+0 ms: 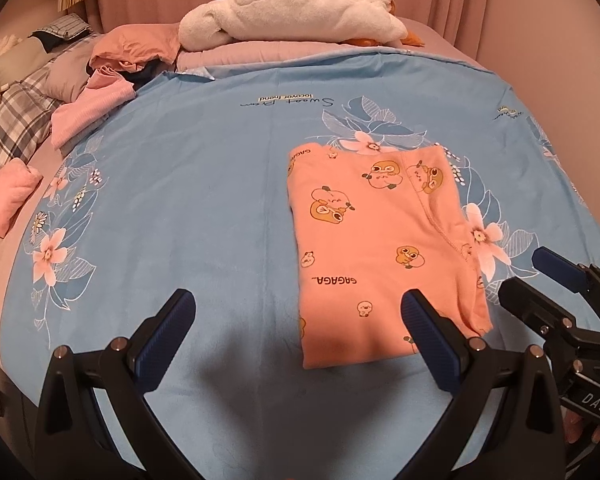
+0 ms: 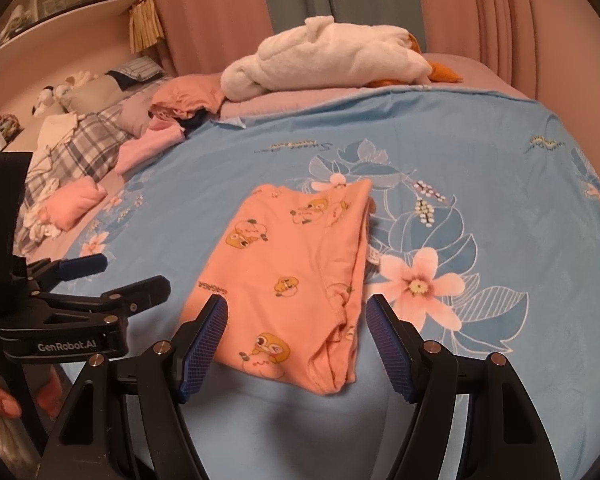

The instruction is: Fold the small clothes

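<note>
Bedspread (image 1: 204, 184), blue and flowered, fills both views. White towel bundle (image 1: 296, 8) sits at top centre. Folded orange garment (image 1: 380, 240) lies flat at centre right. Left gripper (image 1: 296, 320) and right gripper (image 2: 296, 332) hover spread wide, empty.

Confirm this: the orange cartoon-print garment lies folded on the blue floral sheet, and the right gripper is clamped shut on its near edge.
Not quite. The orange garment does lie folded on the blue floral sheet, but the right gripper is open, its jaws spread apart at the near edge and holding nothing. The right wrist view shows it.
</note>
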Demonstrator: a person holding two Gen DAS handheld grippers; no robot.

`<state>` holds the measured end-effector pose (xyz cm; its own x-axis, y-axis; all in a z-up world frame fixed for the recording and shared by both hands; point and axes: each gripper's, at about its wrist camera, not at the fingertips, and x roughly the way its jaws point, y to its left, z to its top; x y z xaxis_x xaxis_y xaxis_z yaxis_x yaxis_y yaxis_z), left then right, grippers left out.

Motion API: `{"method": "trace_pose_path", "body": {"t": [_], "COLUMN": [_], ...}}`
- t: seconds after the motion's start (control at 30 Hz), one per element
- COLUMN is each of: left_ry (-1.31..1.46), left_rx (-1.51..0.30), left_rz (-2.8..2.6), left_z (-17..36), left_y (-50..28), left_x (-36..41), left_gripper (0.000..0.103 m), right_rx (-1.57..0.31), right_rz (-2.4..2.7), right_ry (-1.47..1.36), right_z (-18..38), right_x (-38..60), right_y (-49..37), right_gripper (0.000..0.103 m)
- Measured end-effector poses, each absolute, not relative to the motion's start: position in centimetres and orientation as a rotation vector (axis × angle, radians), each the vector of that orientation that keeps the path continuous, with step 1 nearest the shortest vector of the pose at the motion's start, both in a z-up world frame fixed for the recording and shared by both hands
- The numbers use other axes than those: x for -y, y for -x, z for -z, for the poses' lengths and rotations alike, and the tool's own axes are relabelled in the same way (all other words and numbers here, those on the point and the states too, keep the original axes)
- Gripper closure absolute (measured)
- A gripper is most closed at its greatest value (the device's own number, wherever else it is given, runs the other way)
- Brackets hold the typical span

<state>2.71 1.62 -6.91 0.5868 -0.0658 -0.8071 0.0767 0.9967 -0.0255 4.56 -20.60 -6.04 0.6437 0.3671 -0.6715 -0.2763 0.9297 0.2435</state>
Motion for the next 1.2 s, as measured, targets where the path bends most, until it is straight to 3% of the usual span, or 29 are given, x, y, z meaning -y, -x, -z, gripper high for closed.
{"method": "trace_pose_path", "body": {"t": [1.2], "left_ry": [-0.02], "left_rx": [-0.963], "left_rz": [0.069], "left_z": [7.55], "left_y": [-3.11], "left_x": [-1.63], "left_gripper": [0.0], "right_rx": [-0.795], "right_rz": [-0.37], "right_ry": [-0.123], "right_z": [5.92], "right_x": [20.35], "right_y": [-4.87], "right_gripper": [0.031]}}
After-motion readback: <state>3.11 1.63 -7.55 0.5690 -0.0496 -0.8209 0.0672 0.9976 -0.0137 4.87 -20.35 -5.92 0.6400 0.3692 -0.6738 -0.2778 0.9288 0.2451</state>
